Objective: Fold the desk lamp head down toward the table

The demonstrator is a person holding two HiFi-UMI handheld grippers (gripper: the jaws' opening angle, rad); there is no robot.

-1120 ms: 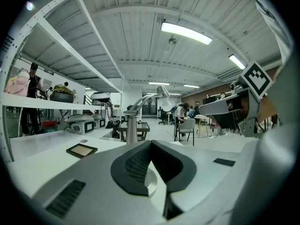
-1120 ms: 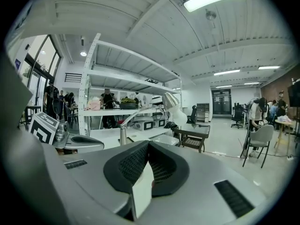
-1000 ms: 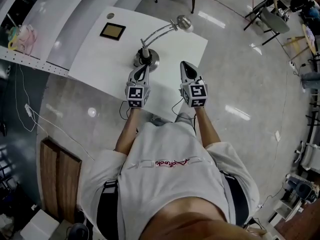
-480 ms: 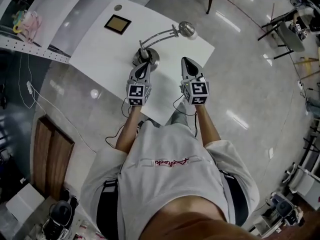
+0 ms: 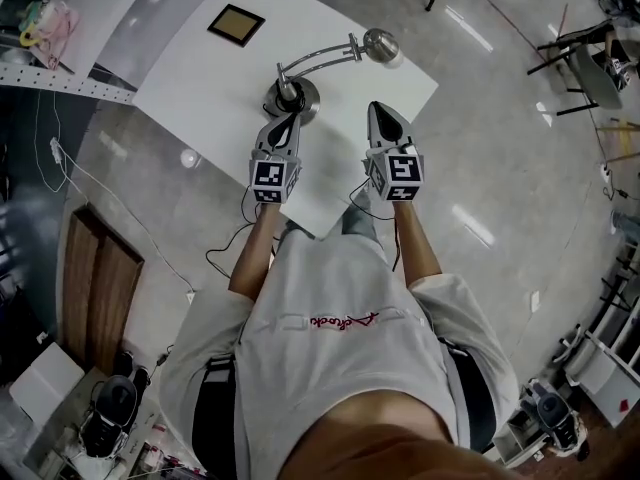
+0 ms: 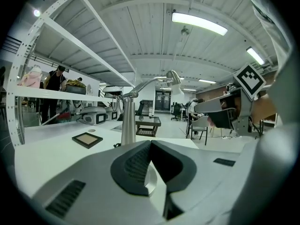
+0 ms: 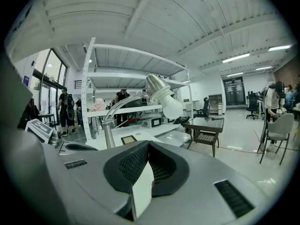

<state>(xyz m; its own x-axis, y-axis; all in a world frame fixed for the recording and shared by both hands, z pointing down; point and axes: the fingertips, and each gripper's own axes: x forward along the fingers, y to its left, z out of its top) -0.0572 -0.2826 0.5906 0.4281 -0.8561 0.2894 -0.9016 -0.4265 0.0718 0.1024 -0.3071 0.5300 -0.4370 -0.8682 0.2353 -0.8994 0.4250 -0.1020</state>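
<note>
Head view: desk lamp [image 5: 318, 61] on table [image 5: 190, 78], lamp head [image 5: 380, 44] raised at 1 o'clock of its base [image 5: 303, 92]; left gripper [image 5: 286, 120] and right gripper [image 5: 378, 110] both clenched, empty; probably best: brace base with left, press head down slowly with right.

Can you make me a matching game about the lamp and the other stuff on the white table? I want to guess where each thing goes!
Things:
1. lamp head
2. lamp base
3. small frame
4. right gripper

Places or states:
A. lies flat on the far part of the table
B. shut and empty, to the right of the lamp's foot
C. raised at the end of the curved arm
D. round and shiny, just ahead of the left gripper

Pairs: 1-C, 2-D, 3-A, 4-B.
</note>
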